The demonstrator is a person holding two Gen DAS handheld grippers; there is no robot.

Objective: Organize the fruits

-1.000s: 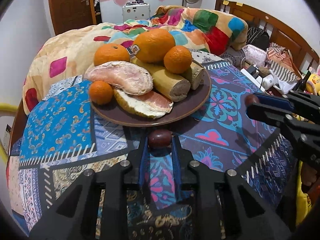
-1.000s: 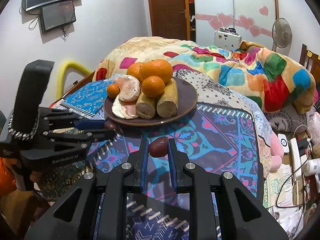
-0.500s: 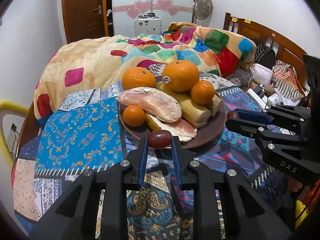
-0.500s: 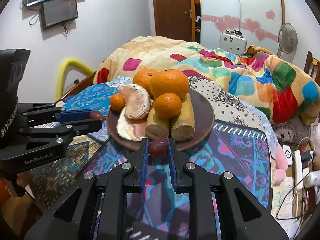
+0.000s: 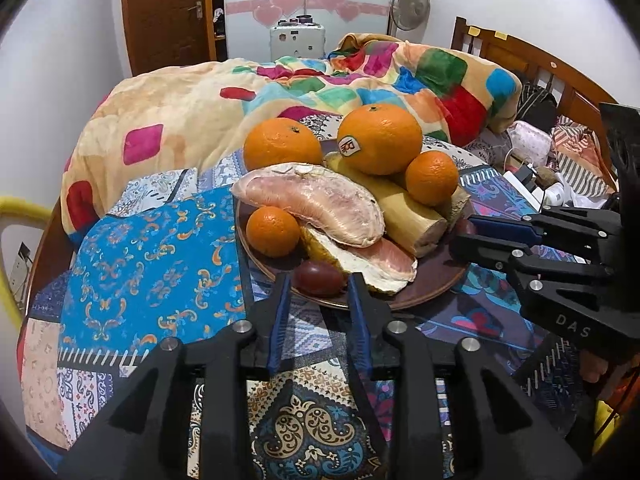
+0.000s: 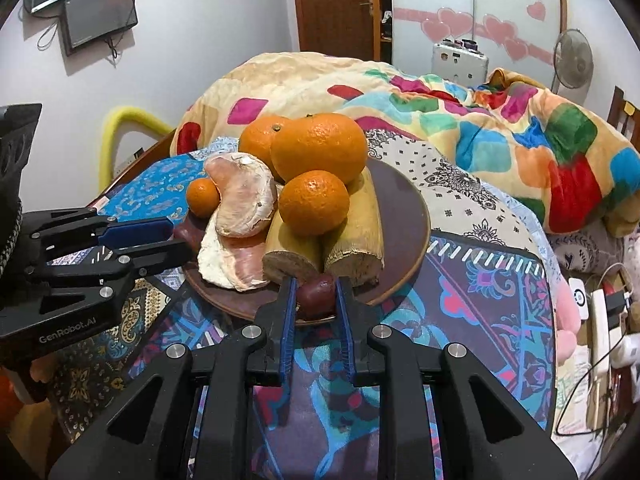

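Note:
A brown plate [image 5: 436, 280] on a patterned cloth holds several oranges [image 5: 380, 138], pomelo pieces [image 5: 316, 208] and sugarcane sticks [image 5: 412, 216]. My left gripper [image 5: 318, 280] is shut on a dark red jujube [image 5: 318, 276] at the plate's near rim. My right gripper [image 6: 316, 288] is shut on another dark red jujube [image 6: 316, 292] over the plate's [image 6: 412, 216] near rim, in front of the sugarcane ends [image 6: 352, 264]. Each gripper shows in the other's view, the right gripper at the right of the left wrist view [image 5: 466, 230], the left gripper [image 6: 178, 236] at the left.
A bed with a colourful quilt [image 5: 280, 88] lies behind the table. A wooden headboard [image 5: 520, 60] stands at the right. Cables and chargers [image 6: 600, 308] lie beside the table's right edge. A yellow tube [image 6: 124, 120] is at the left.
Both grippers have moved forward with their jujubes, from over the cloth to the plate's rim. The plate looks closer in both views.

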